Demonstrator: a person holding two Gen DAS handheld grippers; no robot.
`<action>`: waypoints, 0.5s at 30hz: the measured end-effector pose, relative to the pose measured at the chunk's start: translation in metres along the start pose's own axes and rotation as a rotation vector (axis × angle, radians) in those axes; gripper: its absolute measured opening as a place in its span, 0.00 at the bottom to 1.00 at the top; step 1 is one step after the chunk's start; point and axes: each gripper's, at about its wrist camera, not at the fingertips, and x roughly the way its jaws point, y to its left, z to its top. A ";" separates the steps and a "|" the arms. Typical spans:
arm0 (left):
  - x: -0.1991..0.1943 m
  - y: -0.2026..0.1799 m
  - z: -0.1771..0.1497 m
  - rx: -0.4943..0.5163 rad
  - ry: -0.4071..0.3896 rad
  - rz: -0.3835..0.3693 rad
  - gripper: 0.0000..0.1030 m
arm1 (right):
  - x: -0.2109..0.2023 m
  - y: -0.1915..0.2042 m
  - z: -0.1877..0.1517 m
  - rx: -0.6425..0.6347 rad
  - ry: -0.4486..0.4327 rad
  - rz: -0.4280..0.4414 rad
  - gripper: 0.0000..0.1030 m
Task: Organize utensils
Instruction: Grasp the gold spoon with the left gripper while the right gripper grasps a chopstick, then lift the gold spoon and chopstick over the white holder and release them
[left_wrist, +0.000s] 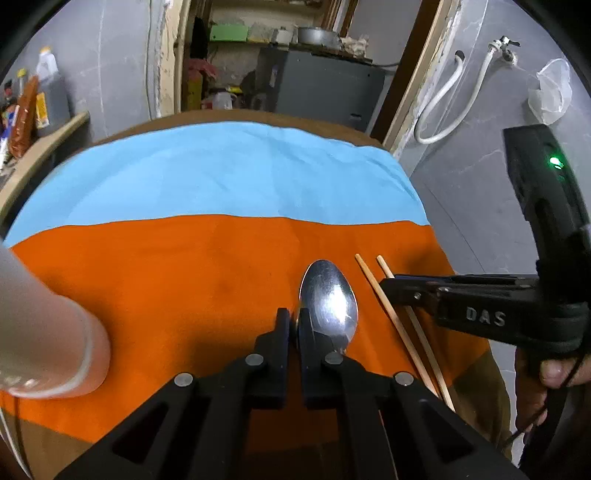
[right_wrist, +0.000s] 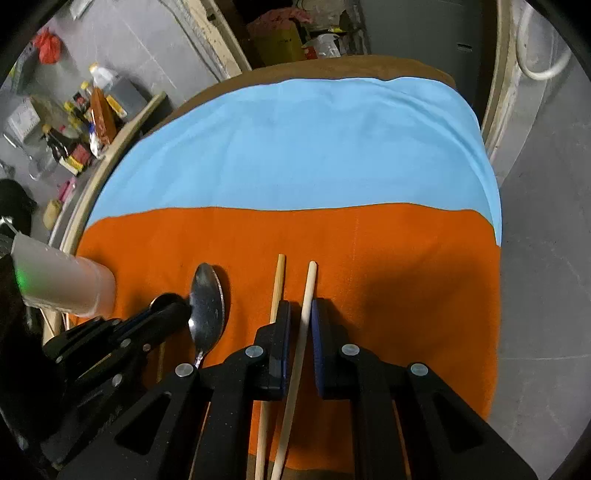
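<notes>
Orange cloth (right_wrist: 388, 258) bears shiny steel spoon (right_wrist: 207, 310), pale wooden chopsticks (right_wrist: 308, 295).

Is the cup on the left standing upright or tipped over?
Tipped: the cup lies on its side on the orange cloth, one end toward the spoon.

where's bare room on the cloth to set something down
The whole blue half is bare, as is the orange strip right of the chopsticks. It is crowded near the front left: spoon, cup and both tongs, left and right.
</notes>
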 end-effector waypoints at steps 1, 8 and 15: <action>-0.005 -0.001 -0.001 0.002 -0.013 0.007 0.04 | 0.000 0.001 -0.001 0.002 -0.003 -0.005 0.06; -0.060 -0.010 -0.002 0.042 -0.166 0.021 0.04 | -0.049 -0.022 -0.026 0.179 -0.273 0.170 0.04; -0.126 -0.007 0.008 -0.002 -0.377 0.061 0.04 | -0.108 0.001 -0.046 0.106 -0.613 0.315 0.04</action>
